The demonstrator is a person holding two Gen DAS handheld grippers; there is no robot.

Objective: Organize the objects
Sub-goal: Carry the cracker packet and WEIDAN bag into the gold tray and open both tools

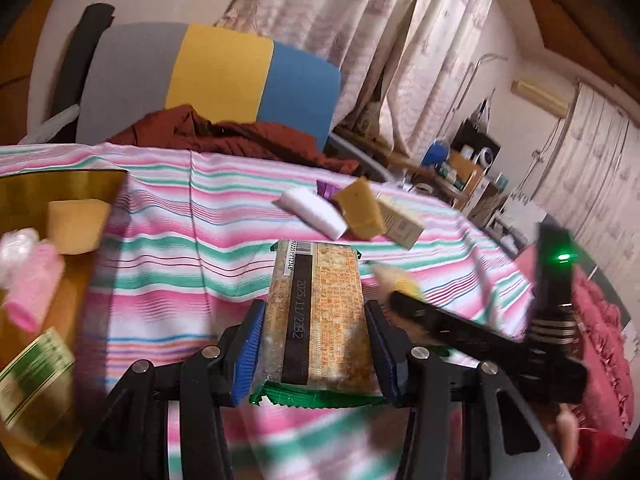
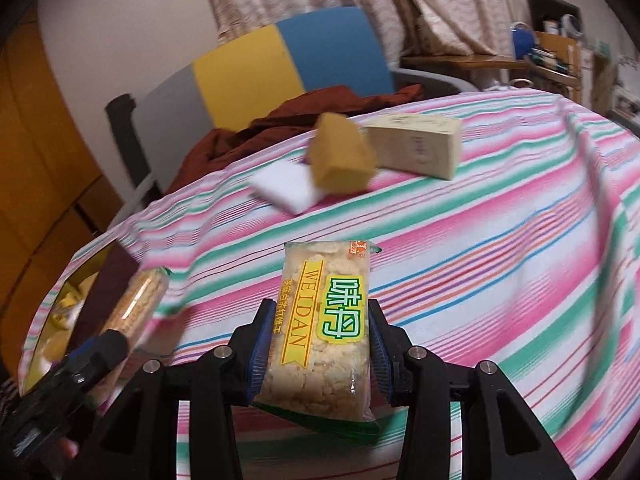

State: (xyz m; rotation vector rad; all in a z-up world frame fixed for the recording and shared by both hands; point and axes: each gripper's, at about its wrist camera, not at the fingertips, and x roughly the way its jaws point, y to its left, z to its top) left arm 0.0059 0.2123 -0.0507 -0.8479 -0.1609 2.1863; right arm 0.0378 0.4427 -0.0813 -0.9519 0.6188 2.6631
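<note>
My left gripper (image 1: pixel 316 344) is shut on a snack bar packet (image 1: pixel 316 312), its printed back up, held above the striped cloth. My right gripper (image 2: pixel 316 344) is shut on a second snack packet (image 2: pixel 324 328) with a yellow and green WEIDAN label. The right gripper also shows in the left wrist view (image 1: pixel 404 292), close to the right of the left one. The left gripper with its packet shows at the lower left of the right wrist view (image 2: pixel 132 308). A gold tray (image 1: pixel 60 188) at the left holds a yellow sponge (image 1: pixel 76 226), a pink item (image 1: pixel 32 292) and a green-labelled packet (image 1: pixel 32 384).
On the striped tablecloth (image 1: pixel 180 248) farther away lie a white block (image 1: pixel 316 208), a yellow sponge (image 1: pixel 360 208) and a beige box (image 1: pixel 400 220). A chair (image 1: pixel 224 72) with a rust-red garment (image 1: pixel 224 136) stands behind the table. Shelves with clutter (image 1: pixel 464 164) are at the right.
</note>
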